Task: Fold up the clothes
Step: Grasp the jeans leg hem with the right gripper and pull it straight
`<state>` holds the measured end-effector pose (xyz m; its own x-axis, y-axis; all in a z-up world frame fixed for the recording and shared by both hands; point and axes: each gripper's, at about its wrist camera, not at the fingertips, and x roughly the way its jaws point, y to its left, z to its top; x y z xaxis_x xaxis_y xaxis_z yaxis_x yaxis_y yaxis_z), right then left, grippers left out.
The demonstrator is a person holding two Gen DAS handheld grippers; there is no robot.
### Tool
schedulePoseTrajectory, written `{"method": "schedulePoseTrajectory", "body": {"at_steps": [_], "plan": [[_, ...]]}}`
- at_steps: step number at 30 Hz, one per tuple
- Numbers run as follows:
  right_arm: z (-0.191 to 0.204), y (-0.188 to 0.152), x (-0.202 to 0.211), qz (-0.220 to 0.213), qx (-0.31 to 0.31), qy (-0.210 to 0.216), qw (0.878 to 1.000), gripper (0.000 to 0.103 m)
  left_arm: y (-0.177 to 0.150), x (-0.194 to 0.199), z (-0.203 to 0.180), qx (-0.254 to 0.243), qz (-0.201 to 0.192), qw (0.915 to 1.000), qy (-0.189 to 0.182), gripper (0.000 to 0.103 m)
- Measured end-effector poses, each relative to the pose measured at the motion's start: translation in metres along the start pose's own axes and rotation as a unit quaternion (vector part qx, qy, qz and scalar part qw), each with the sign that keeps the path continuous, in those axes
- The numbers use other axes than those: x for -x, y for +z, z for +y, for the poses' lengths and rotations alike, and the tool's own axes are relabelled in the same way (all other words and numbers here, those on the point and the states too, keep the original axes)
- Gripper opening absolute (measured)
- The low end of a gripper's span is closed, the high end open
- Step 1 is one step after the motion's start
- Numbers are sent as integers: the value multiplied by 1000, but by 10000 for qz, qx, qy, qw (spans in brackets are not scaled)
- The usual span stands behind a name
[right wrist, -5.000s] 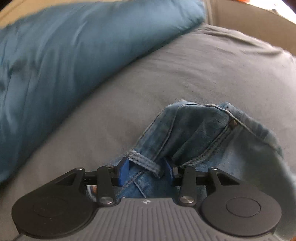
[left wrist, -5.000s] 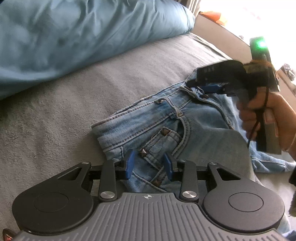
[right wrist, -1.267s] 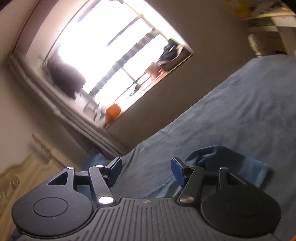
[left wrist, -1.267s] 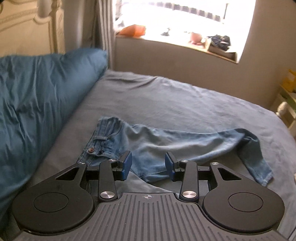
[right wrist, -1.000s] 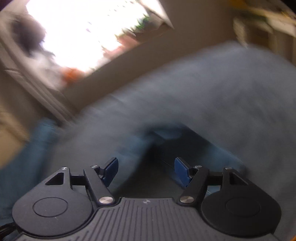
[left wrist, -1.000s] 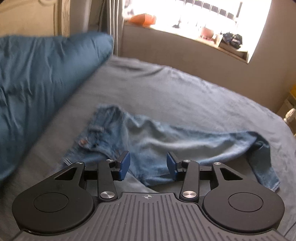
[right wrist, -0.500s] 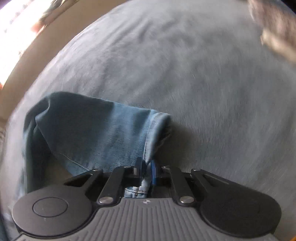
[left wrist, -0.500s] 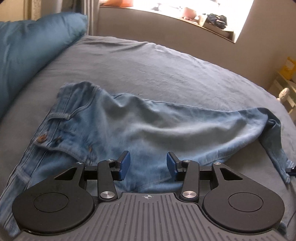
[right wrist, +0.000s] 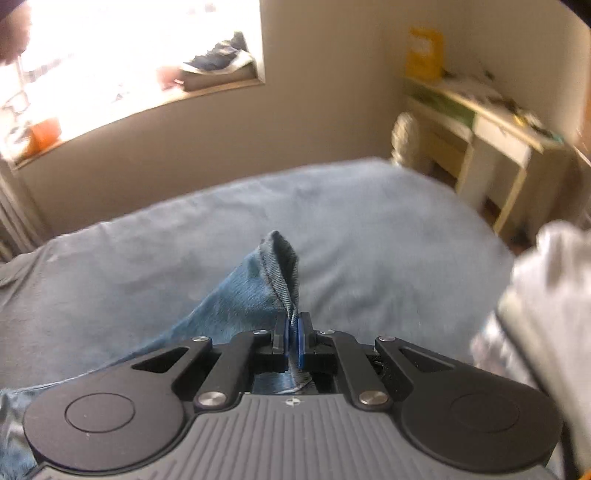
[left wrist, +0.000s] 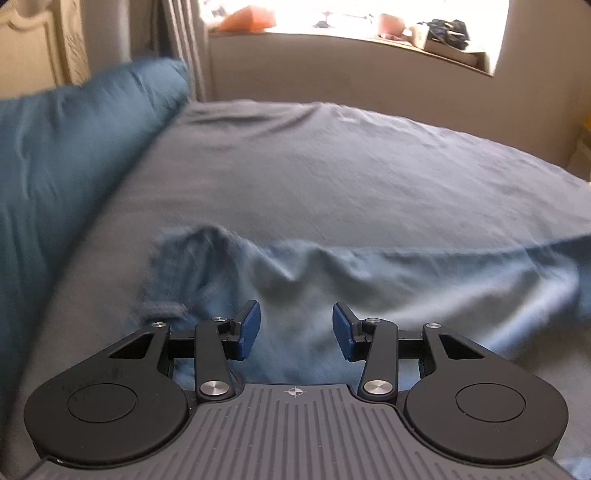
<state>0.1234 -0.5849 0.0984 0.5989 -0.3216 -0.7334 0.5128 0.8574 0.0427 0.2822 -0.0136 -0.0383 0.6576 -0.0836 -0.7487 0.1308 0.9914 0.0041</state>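
Light blue jeans [left wrist: 369, 280] lie stretched across the grey bed [left wrist: 332, 166], blurred in the left wrist view, with the waist at the left. My left gripper [left wrist: 295, 330] hovers low over the jeans, open, with nothing between its blue pads. In the right wrist view my right gripper [right wrist: 293, 341] is closing tight on the hem of a jeans leg [right wrist: 273, 273]. The pads press on the denim. The hem stands up above the fingers, lifted off the bed [right wrist: 369, 229].
A large teal pillow [left wrist: 74, 147] lies along the bed's left side. Behind the bed are a wall and a cluttered window sill [left wrist: 406, 26]. A pale desk [right wrist: 491, 122] stands beyond the bed's far right corner. Something white and blurred [right wrist: 546, 288] is near the right gripper.
The right gripper closed on the leg hem and lifted it off the bed. The left gripper moved across the jeans with its jaws unchanged.
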Motion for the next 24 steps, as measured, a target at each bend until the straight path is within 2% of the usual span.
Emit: {"method": "schedulePoseTrajectory", "body": {"at_steps": [2, 5, 9, 11, 13, 15, 18, 19, 20, 22, 24], "plan": [[-4, 12, -12, 53, 226, 52, 9997, 4, 3, -4, -6, -86, 17, 9998, 195, 43], [-30, 6, -38, 391, 326, 47, 9987, 4, -1, -11, -17, -142, 113, 9988, 450, 43], [-67, -19, -93, 938, 1, -2, 9956, 4, -13, -12, -31, -65, 373, 9975, 589, 43], [-81, -33, -120, 1015, -214, 10, 9946, 4, -19, -13, -40, -225, 540, 9962, 645, 43], [-92, -46, -148, 1065, -440, -42, 9933, 6, -24, -11, -50, -418, 545, 9952, 692, 43], [-100, -56, -169, 1092, -613, -429, 9912, 11, -26, -7, -59, -624, 444, 9949, 648, 43], [-108, -61, -173, 673, -477, -1044, 9911, 15, -29, 5, -76, -1024, 202, 9938, 387, 43], [-109, -63, -168, 492, -423, -964, 9932, 15, -33, 12, -84, -1172, 113, 9929, 189, 43], [-104, -64, -159, 343, -291, -653, 9969, 15, -38, 19, -93, -1398, 26, 9902, -39, 43], [-81, -71, -139, 257, 219, 305, 9990, 15, -51, 31, -114, -1890, -109, 9810, -433, 43], [-46, -79, -123, 282, 903, 1272, 9874, 16, -64, 36, -136, -2337, -175, 9699, -665, 43]]}}
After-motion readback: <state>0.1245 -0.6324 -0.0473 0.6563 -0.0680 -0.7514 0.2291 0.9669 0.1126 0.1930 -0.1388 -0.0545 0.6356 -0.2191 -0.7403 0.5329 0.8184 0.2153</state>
